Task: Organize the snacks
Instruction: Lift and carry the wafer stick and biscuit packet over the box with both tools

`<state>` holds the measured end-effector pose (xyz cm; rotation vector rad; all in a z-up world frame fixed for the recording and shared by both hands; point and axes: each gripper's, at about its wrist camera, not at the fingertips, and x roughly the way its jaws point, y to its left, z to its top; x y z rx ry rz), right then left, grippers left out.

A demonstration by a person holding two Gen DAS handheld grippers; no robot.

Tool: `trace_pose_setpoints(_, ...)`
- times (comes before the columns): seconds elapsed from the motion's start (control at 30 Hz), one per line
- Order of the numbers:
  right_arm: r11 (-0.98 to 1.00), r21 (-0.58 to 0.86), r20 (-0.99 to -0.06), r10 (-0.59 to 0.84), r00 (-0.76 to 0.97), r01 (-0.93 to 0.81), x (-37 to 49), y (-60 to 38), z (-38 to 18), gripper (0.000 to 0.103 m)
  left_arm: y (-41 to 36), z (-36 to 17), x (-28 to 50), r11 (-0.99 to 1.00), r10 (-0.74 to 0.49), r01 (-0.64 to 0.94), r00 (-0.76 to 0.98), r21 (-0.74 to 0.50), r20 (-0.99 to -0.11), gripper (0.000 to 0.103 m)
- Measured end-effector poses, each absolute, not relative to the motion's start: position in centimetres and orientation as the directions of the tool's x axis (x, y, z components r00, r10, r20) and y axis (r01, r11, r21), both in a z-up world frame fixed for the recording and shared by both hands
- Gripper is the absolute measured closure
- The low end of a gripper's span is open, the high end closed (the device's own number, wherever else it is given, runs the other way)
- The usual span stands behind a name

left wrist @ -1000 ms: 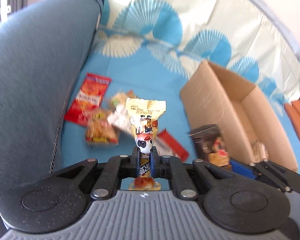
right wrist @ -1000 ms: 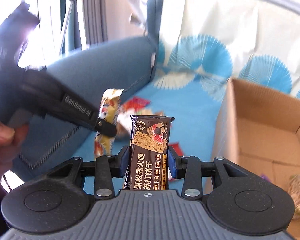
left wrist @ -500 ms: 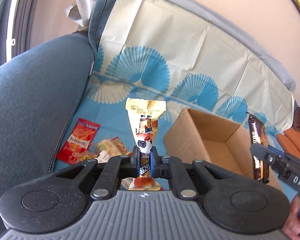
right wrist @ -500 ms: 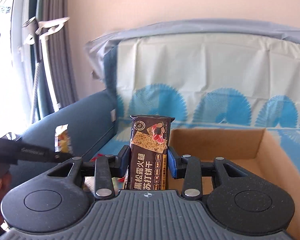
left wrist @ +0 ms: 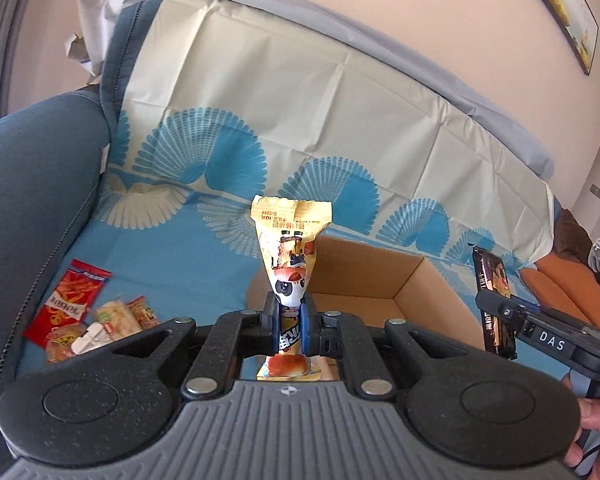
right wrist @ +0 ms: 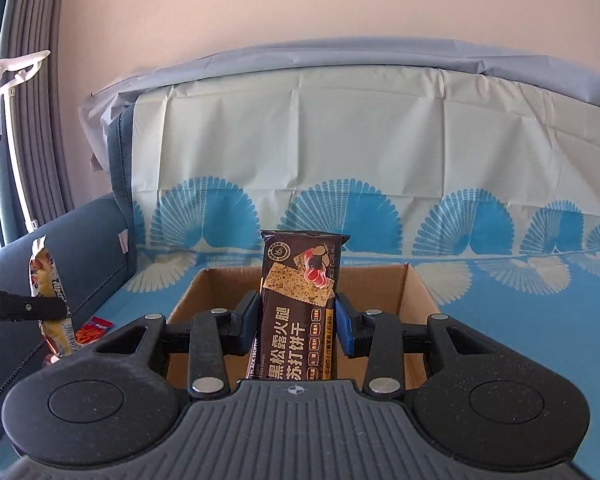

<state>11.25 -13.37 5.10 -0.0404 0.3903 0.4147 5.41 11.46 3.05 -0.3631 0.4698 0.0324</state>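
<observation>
My left gripper [left wrist: 290, 320] is shut on a yellow snack packet [left wrist: 290, 248] with a cartoon panda, which stands upright between the pads. An open cardboard box [left wrist: 380, 276] sits just behind it on the blue cloth. My right gripper [right wrist: 296, 320] is shut on a dark brown cracker packet [right wrist: 300, 292], held upright over the near edge of the same cardboard box [right wrist: 416, 284]. Each gripper appears in the other's view: the right gripper [left wrist: 496, 308] with the cracker packet [left wrist: 494, 280] at the right, the left gripper [right wrist: 56, 308] with the yellow packet [right wrist: 46, 280] at the left.
Several loose snack packets [left wrist: 100, 316], among them a red one [left wrist: 68, 300], lie on the blue patterned cloth by the grey-blue sofa arm [left wrist: 28, 200]. The cloth-draped sofa back [right wrist: 340, 140] rises behind the box. An orange cushion [left wrist: 560, 292] lies far right.
Both grippers have risen and tilted up with their packets still gripped. The views swung from the loose snacks toward the cardboard box, which now lies directly ahead of the right gripper.
</observation>
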Motion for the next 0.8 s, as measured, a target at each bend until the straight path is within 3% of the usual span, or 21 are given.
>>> trace_pose_setpoints(0.8,0.940,-0.001,-0.437,0.306,0.846,-0.341,11.9,-14.6,3.6,0.062,5.4,2.0,6.9,0.968,-0.160,0.062,0.897,-0.242,-0.412,0.093)
